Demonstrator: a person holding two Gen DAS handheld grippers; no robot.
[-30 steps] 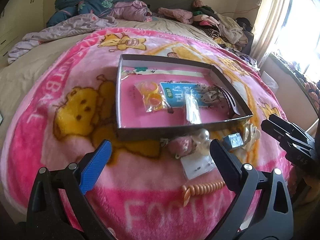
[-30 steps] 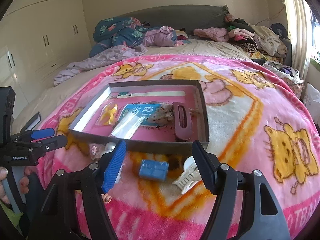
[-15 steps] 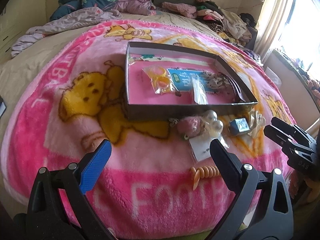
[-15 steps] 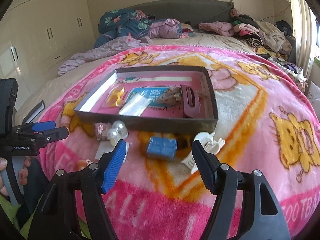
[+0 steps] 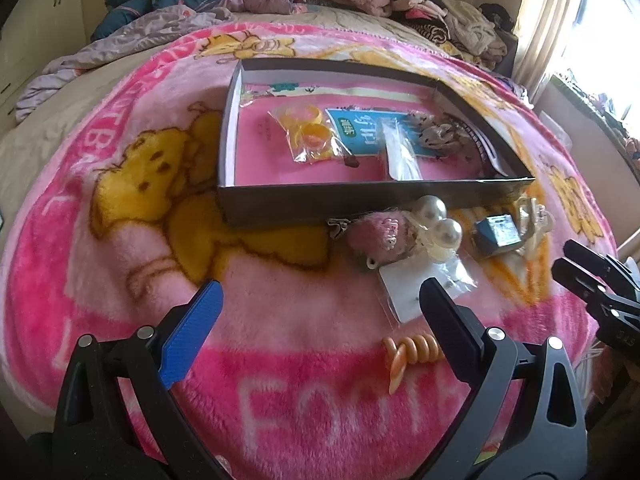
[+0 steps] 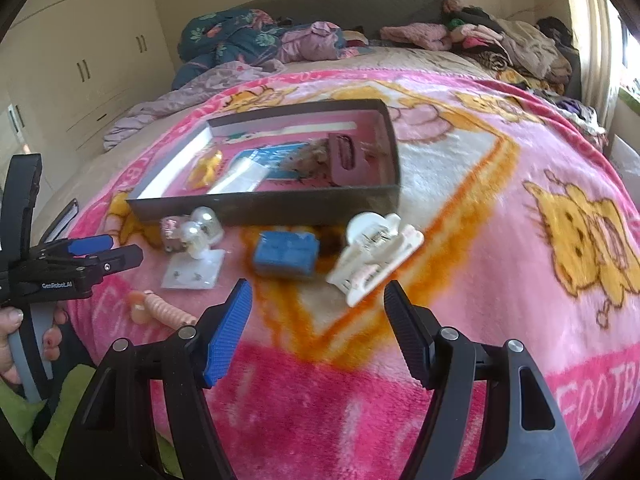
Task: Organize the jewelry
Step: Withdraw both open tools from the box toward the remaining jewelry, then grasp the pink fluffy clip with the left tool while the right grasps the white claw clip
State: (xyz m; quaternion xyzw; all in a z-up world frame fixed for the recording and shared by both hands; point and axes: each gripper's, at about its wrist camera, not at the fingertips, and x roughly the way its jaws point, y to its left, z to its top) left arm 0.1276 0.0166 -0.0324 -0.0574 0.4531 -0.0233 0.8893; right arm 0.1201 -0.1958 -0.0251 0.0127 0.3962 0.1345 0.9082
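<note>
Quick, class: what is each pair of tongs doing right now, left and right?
Left tongs: open, holding nothing, above the pink fleece blanket.
Right tongs: open, holding nothing, near the white plastic claw hair clip.

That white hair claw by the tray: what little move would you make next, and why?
Probably ease the right gripper forward and down over the white hair claw. It is open, empty and closest to the claw, which lies outside the tray.

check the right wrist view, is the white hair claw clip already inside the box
No, the white hair claw clip lies on the pink blanket in front of the box, outside its near wall.
</note>
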